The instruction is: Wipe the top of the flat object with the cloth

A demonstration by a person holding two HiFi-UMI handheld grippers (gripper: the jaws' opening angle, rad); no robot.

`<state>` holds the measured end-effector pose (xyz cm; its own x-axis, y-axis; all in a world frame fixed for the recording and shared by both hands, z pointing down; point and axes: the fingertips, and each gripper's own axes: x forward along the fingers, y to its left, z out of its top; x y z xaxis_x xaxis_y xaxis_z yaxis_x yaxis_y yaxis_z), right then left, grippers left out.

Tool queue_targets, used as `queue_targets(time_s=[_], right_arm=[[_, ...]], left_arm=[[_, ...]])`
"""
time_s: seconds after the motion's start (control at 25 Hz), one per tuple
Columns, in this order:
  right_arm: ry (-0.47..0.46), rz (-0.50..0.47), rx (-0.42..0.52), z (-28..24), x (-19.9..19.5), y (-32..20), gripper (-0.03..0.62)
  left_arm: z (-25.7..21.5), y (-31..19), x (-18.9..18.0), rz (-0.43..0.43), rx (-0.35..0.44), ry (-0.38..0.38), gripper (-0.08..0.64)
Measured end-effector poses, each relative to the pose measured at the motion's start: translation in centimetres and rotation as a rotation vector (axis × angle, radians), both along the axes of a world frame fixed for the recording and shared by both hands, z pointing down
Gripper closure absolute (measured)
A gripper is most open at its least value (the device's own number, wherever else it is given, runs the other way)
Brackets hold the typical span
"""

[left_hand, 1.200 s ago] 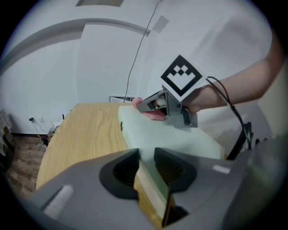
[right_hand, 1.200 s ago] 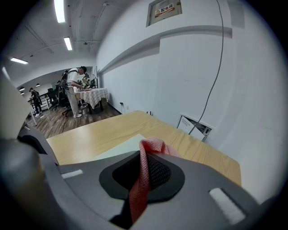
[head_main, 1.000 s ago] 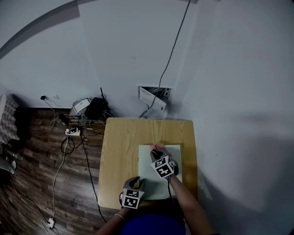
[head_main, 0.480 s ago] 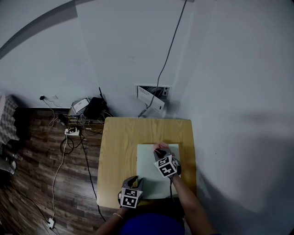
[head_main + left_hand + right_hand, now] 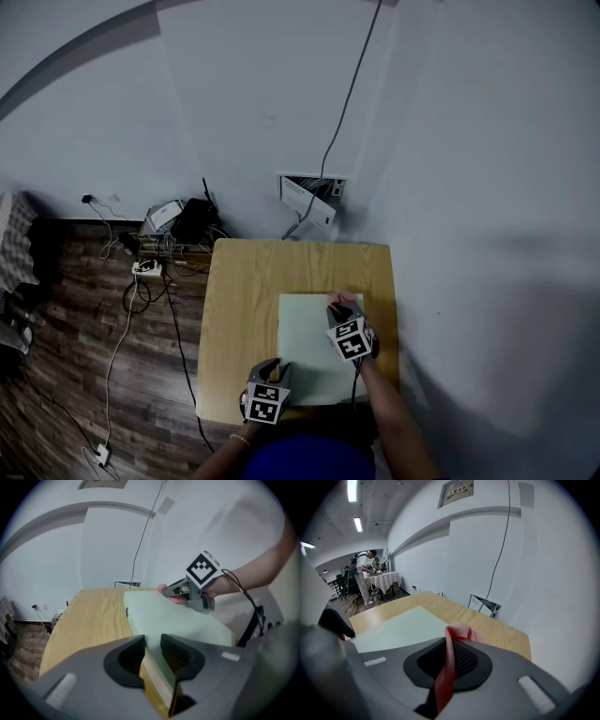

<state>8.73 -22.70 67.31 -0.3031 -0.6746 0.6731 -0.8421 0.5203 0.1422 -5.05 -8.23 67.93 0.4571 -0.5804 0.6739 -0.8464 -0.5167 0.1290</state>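
Note:
A pale green flat board (image 5: 314, 347) (image 5: 173, 618) (image 5: 398, 627) lies on the wooden table (image 5: 244, 309). My left gripper (image 5: 277, 372) (image 5: 152, 656) is shut on the board's near left edge, the edge clamped between its pads. My right gripper (image 5: 340, 307) (image 5: 452, 656) is shut on a pink mesh cloth (image 5: 449, 660) (image 5: 171, 597), which it presses on the board's far right corner. In the left gripper view the right gripper (image 5: 176, 591) rests at the board's far end.
The table (image 5: 440, 604) stands against a white wall. Cables, a power strip (image 5: 148, 268) and boxes (image 5: 178, 220) lie on the wooden floor to the left. A wall box (image 5: 314, 199) sits behind the table. A person (image 5: 362, 576) stands far off in the right gripper view.
My right gripper has slid with the cloth to the right across the far part of the board. My left gripper has kept still.

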Motion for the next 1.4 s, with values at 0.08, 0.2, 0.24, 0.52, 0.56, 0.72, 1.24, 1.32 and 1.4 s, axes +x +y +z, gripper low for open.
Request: queue_targets(time_s=[0.08, 0.2, 0.24, 0.52, 0.56, 0.72, 1.24, 1.32, 1.4], right_arm=[[0.004, 0.014, -0.001, 0.1, 0.7, 0.0, 0.569], [0.012, 0.036, 0.000, -0.1, 1.7, 0.0, 0.569], [0.014, 0.043, 0.001, -0.1, 2.0, 0.0, 0.569], [0.005, 0.114, 0.010, 0.1, 4.6, 0.1, 0.569], [0.005, 0.122, 0.012, 0.0, 4.8, 0.1, 0.569], [0.026, 0.118, 0.026, -0.1, 4.8, 0.1, 0.569], [0.047, 0.115, 0.048, 0.0, 4.7, 0.3, 0.569], [0.042, 0.117, 0.048, -0.1, 4.7, 0.3, 0.569], [0.047, 0.123, 0.057, -0.4, 4.7, 0.4, 0.568]], left_arm=[[0.0, 0.0, 0.0, 0.001, 0.001, -0.002, 0.451], [-0.1, 0.1, -0.1, 0.001, 0.001, -0.001, 0.451], [-0.1, 0.0, -0.1, 0.002, 0.002, 0.000, 0.451], [-0.1, 0.1, -0.1, 0.001, 0.006, 0.001, 0.451], [-0.1, 0.0, 0.0, 0.001, 0.005, 0.003, 0.451], [-0.1, 0.0, -0.1, -0.001, 0.012, 0.000, 0.451], [0.0, 0.0, -0.1, -0.002, 0.019, -0.002, 0.451], [-0.1, 0.0, -0.2, -0.005, 0.020, -0.002, 0.451], [-0.2, -0.1, -0.2, -0.006, 0.023, -0.001, 0.451]])
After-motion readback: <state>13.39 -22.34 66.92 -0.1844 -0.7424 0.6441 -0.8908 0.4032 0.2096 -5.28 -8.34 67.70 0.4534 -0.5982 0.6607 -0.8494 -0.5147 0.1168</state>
